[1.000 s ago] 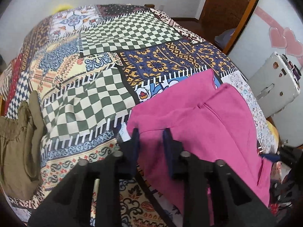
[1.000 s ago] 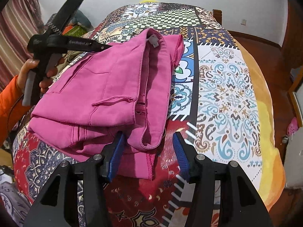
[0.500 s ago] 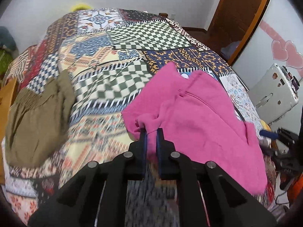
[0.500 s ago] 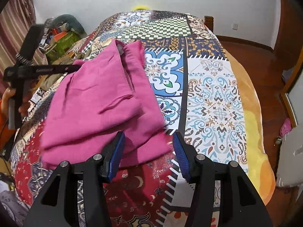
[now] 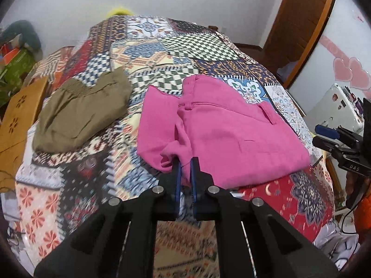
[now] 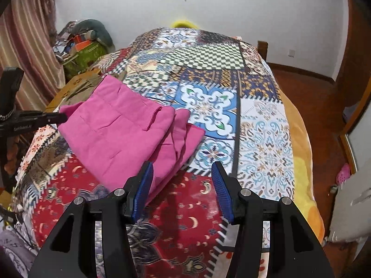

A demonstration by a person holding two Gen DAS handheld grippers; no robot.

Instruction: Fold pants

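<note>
**Pink pants folded on bed, left claw pinching one edge**

The bed [image 5: 88, 185], under a patchwork quilt [image 6: 262, 125], carries everything. The pink pants [image 5: 231, 139] lie folded near its near end, waistband toward the far side in the left wrist view. An olive garment [image 5: 78, 115] lies to the left of them, apart, with a tan cardboard box [image 5: 20, 120] at the bed's left edge beyond it. A brown door [image 5: 299, 23] stands far right; a white case [image 5: 334, 108] sits off the bed's right side.

The left claw [image 5: 184, 162] is pressed together on a bunched near-left edge of the pants. The right claw [image 6: 182, 173] stands spread over the quilt, nothing between its pads [image 6: 143, 187], the pants [image 6: 129, 134] just left of it.

Against the frame one second earlier, the left claw has gone from spread to pinching, and the olive garment now sits farther into the left wrist view.
</note>
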